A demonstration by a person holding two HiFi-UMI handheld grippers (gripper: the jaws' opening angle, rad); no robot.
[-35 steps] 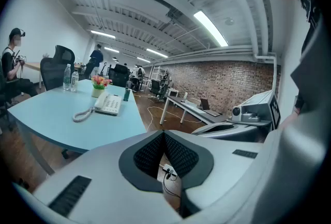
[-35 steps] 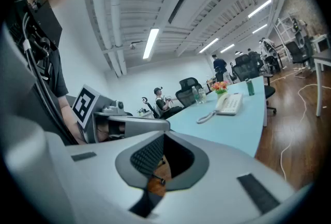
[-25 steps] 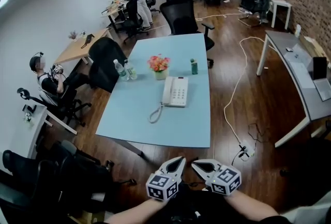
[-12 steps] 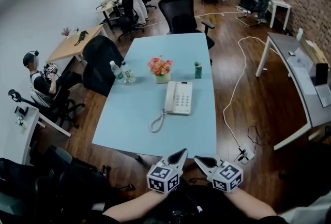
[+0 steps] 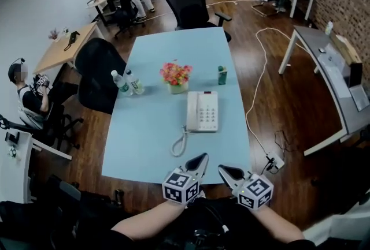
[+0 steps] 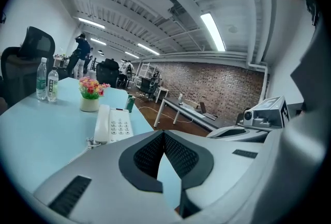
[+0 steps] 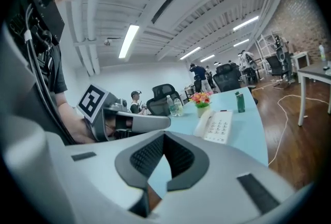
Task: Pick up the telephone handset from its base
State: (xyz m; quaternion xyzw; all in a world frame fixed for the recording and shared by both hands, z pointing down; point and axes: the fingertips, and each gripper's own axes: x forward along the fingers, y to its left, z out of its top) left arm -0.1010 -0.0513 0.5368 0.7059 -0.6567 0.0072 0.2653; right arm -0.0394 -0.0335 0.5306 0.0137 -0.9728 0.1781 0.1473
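Head view has both grippers just off the table's near edge, the left gripper and right gripper each pinched closed on nothing. The handset lies on the left side of the base, mid-table towards the right edge, well apart from either tip. Likely trouble: jaws arriving unopened would shove it off its cradle — and the coiled cord, trailing towards the near edge, could drag the base along on a lift. No writing is legible — keypad digits and the bottles' labels are too small; the grippers carry only square markers.
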